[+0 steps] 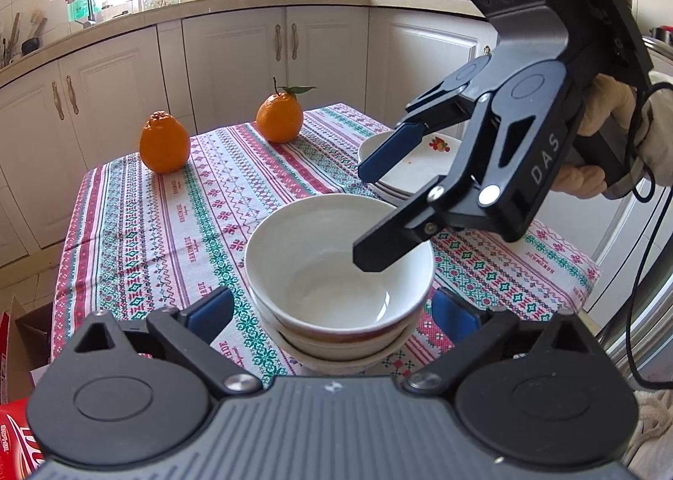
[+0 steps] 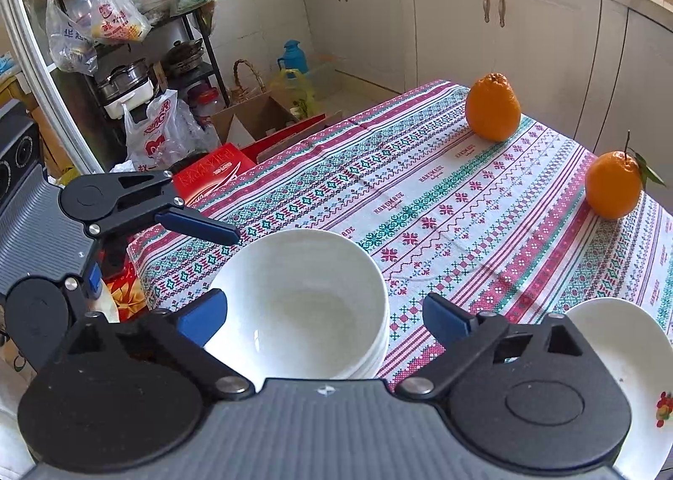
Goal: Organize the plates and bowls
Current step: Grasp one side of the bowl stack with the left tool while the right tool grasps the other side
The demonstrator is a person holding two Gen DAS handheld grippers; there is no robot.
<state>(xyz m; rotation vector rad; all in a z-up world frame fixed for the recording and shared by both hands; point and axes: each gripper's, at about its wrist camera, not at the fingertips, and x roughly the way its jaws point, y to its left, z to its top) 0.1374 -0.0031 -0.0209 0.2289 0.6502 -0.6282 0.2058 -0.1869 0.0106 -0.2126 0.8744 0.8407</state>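
Bowls sit stacked in the lower middle of the left wrist view, white and nested on the patterned tablecloth, the top one showing its bare inside. At the bottom edge of that view the left gripper has its jaws spread wide, one blue pad on each side of the stack and neither clearly touching it. From the right side of the frame the right gripper reaches in, held by a gloved hand; its jaws are also spread, the lower black finger hanging over the rim of the top bowl and the upper blue-padded finger pointing across the stack of plates that lies just behind the bowls at centre right. Two oranges stand farther back on the cloth, one at centre left and one with a leaf near the middle, well apart from the dishes. In the right wrist view, the stacked bowls fill the lower middle, between the right gripper's open blue pads, with a gap visible at the right pad. The left gripper enters from the left edge; only one blue-padded finger shows, near the far left rim of the bowls. A white plate with a small fruit print lies at the lower right corner, partly hidden by the gripper body. Both oranges rest at the upper right of the tablecloth.
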